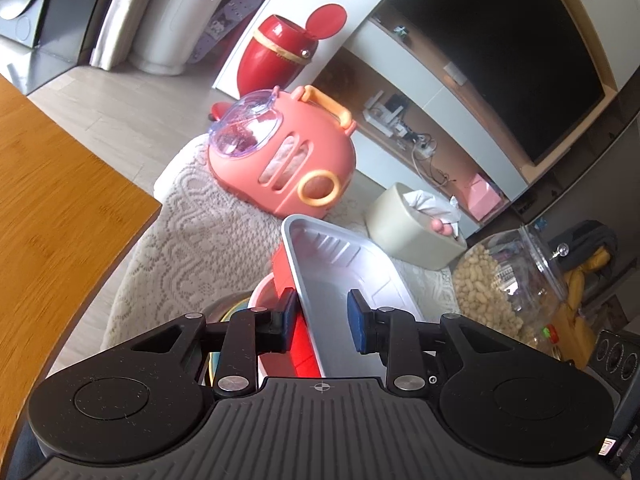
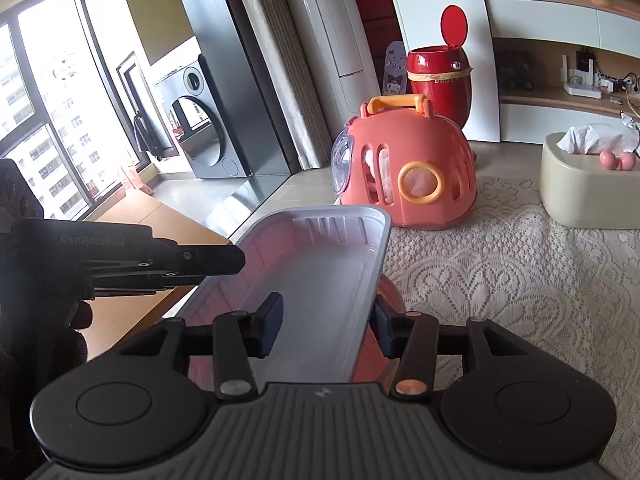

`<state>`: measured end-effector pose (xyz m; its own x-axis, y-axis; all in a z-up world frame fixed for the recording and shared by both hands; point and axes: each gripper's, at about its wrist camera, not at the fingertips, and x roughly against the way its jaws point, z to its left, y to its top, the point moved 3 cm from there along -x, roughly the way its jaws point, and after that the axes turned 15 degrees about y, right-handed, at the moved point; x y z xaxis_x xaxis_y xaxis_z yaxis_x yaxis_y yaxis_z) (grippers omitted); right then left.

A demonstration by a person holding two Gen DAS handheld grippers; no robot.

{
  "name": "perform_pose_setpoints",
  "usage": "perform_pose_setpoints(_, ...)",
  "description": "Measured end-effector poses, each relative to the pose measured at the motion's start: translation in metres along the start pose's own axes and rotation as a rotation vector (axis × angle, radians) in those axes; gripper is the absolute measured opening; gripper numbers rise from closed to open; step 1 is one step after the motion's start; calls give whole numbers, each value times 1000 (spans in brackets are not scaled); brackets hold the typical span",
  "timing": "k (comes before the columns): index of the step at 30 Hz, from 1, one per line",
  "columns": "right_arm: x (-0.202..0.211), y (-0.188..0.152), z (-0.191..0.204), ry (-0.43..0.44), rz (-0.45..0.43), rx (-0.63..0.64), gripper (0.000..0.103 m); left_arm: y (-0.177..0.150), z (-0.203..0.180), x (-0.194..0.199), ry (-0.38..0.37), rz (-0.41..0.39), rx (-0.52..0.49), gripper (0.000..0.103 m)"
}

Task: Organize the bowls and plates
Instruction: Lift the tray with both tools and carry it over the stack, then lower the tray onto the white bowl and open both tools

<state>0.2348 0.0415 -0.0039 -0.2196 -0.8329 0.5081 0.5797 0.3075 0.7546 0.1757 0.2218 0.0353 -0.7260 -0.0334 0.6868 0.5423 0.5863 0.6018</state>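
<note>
Right wrist view is showing the right gripper (image 2: 326, 326) straddling the right long rim of a white tray (image 2: 320, 276): one finger sits inside the basin, the other outside under the lip, with a visible gap, so the fingers are spread and not yet pinching. From the left wrist, the left gripper (image 1: 324, 320) is doing the same on the tray's (image 1: 348, 276) opposite long rim, likewise unclenched, one blue pad inside and one against the outer wall.

The tray is sitting tilted on a red piece (image 1: 304, 340), with a bowl (image 1: 234, 310) partly showing beside it, all on the lace tablecloth (image 2: 500, 280).

The tray is looking like thin moulded plastic: light, a little flexible, smooth and likely slippery, so it may bow if squeezed hard. Its rolled rim midway along each long side seems the best hold, one gripper per side.

Beyond the tray a pink carrier (image 2: 408, 172) is standing on the cloth, a beige tissue box (image 2: 588, 192) off to the carrier's right, and a red bin (image 2: 438, 76) is standing behind it.
</note>
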Motion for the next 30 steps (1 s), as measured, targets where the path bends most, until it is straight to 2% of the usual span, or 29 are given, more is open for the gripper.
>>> perform_pose_setpoints(3,3,-3,4,3,1,3,49,-2,2,2,-4,1,9,31)
perform_pose_setpoints(9,1,-7,5,-12,22,12,49,-11,2,-13,25,54,-2,30)
perform_pose_setpoints(15,1,-12,2,-42,34,17,49,-9,5,-2,26,18,5,30)
perform_pose_setpoints(24,0,-21,4,-31,49,16,49,-10,10,-2,26,27,25,30)
perform_pose_setpoints(30,10,-12,5,-19,3,6,49,-6,7,9,-11,6,33,30)
